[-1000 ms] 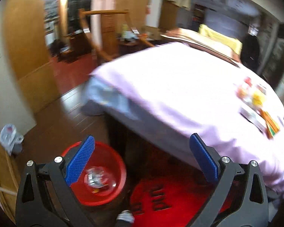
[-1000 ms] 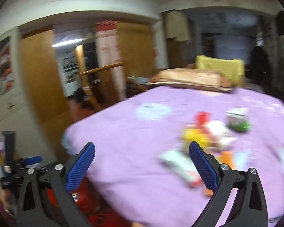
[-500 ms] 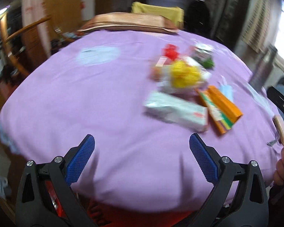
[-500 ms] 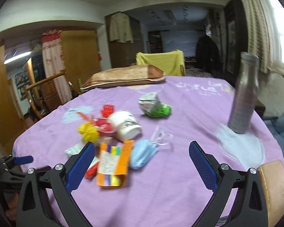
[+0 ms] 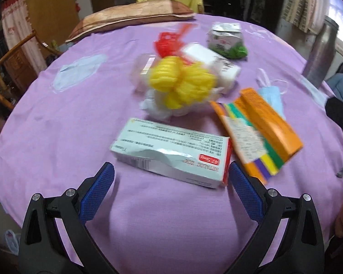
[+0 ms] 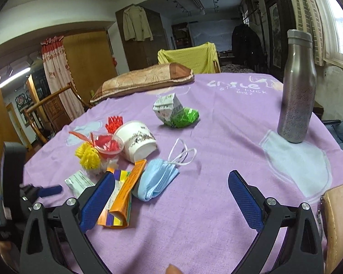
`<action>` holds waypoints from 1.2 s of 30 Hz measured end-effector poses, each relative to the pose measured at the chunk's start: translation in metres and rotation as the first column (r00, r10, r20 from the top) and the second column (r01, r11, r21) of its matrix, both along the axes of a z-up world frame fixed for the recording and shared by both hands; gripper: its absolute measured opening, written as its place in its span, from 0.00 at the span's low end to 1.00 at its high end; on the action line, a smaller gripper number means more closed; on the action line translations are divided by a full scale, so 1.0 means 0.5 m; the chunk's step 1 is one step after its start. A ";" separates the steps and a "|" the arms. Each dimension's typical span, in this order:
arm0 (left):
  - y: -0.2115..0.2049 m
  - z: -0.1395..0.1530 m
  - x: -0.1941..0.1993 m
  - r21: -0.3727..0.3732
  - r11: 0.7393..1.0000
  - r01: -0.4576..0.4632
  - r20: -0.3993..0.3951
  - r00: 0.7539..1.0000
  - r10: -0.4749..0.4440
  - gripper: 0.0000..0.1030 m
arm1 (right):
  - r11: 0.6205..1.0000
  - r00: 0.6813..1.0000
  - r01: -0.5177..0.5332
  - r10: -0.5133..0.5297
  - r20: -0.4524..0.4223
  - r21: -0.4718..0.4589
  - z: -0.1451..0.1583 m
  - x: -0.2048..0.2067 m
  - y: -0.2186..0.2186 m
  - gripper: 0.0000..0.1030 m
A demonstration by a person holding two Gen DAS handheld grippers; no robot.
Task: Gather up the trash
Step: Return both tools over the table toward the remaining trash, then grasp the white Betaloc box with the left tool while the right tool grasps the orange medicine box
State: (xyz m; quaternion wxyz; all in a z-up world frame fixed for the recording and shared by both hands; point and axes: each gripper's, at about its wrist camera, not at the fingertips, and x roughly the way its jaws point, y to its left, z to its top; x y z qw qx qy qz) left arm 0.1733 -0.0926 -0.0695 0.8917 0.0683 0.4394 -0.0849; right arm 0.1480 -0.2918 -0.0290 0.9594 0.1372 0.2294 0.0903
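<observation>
Left gripper (image 5: 169,178) hangs spread wide, nothing held, white medicine box (image 5: 171,153) lying just ahead between its fingers. Right gripper (image 6: 171,187) gapes too, over purple tablecloth (image 6: 228,137), blue face mask (image 6: 157,180) and orange carton (image 6: 123,194) beside its left finger.

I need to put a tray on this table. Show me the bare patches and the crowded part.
Bare purple cloth runs between the blue mask and the steel bottle, and in front of the right tongs. Another open stretch lies left of the white medicine box, toward the pillow. It is crowded around the yellow pom-pom, paper cup and orange box.
</observation>
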 end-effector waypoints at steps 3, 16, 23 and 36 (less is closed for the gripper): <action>0.083 0.013 -0.005 0.026 0.994 -0.109 0.028 0.994 0.108 0.93 | 1.000 1.000 -0.014 0.014 0.007 0.003 0.000 -0.004 0.000 0.95; 0.133 0.049 0.009 -0.121 0.980 -0.158 0.006 0.987 0.160 0.93 | 0.998 1.000 -0.014 0.014 0.016 0.055 -0.009 -0.009 -0.005 0.95; 0.022 0.011 0.087 0.021 0.994 -0.104 -0.013 0.994 0.104 0.93 | 0.994 0.999 -0.040 0.041 -0.012 0.098 -0.015 0.002 -0.014 0.95; 0.215 0.042 0.041 -0.018 0.961 -0.276 0.030 0.960 0.277 0.93 | 0.986 0.998 -0.064 0.066 -0.008 0.153 -0.019 0.005 -0.021 0.95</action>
